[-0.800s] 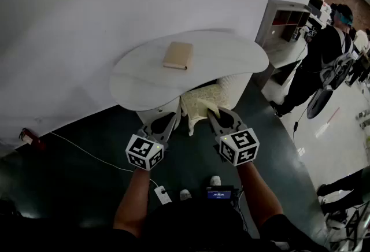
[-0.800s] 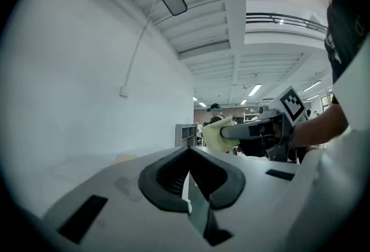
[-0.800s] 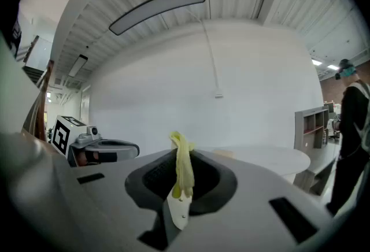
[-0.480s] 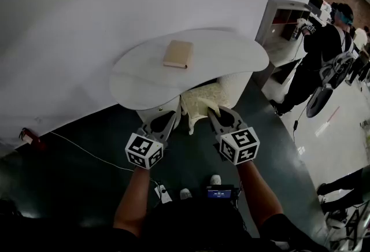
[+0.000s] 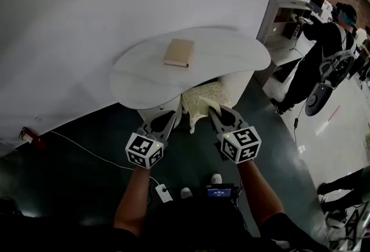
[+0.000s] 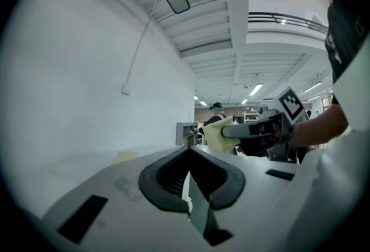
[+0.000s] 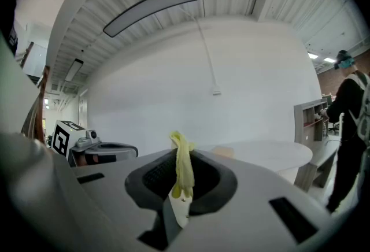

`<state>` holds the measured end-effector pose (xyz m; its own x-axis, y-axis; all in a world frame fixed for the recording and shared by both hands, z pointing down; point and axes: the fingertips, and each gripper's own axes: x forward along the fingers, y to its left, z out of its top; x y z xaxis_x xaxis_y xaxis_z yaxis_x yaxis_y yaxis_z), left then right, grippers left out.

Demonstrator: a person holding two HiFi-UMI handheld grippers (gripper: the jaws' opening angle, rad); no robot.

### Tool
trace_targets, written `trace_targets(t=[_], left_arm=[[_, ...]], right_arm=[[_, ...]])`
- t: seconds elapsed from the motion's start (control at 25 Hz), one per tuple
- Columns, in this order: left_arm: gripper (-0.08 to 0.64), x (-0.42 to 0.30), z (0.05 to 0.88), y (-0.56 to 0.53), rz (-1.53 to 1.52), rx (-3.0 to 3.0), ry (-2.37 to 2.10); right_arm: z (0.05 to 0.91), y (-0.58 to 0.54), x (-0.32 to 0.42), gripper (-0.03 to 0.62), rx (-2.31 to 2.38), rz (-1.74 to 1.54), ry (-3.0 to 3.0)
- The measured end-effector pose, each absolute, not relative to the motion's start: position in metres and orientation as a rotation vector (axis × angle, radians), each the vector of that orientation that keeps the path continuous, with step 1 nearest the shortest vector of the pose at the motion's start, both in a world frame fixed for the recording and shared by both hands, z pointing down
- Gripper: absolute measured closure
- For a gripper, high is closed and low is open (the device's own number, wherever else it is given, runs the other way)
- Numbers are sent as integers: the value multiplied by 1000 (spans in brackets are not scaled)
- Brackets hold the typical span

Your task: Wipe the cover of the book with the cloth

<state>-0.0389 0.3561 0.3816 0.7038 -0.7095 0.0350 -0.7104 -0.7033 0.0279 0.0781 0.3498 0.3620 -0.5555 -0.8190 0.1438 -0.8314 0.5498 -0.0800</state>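
One yellow cloth (image 7: 184,169) in right gripper (image 5: 217,114)

Tan book (image 5: 178,52) lay flat on the white curved worktop (image 5: 231,51), closed, toward the far side. Both tools were held side by side near the worktop's near edge, well apart from the book. Left tool (image 5: 167,118) sat at left. Right tool (image 5: 214,112) had a pale yellow cloth (image 5: 202,99) bunched at its tip. White cable (image 5: 87,149) ran over the dark floor (image 5: 69,187) at left. Person (image 5: 315,54) stood far right beside a shelf unit (image 5: 277,19).
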Motion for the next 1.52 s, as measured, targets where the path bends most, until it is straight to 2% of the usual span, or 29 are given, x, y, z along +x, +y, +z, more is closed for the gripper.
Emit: trace_targets(t=[0.6, 1.52], left_arm=[[554, -38, 401, 321, 63, 2819, -1184], [554, -20, 398, 126, 178, 2748, -1335]], right_arm=[[386, 314, 90, 503, 1434, 287, -2637], [394, 95, 107, 503, 1267, 405, -2697]])
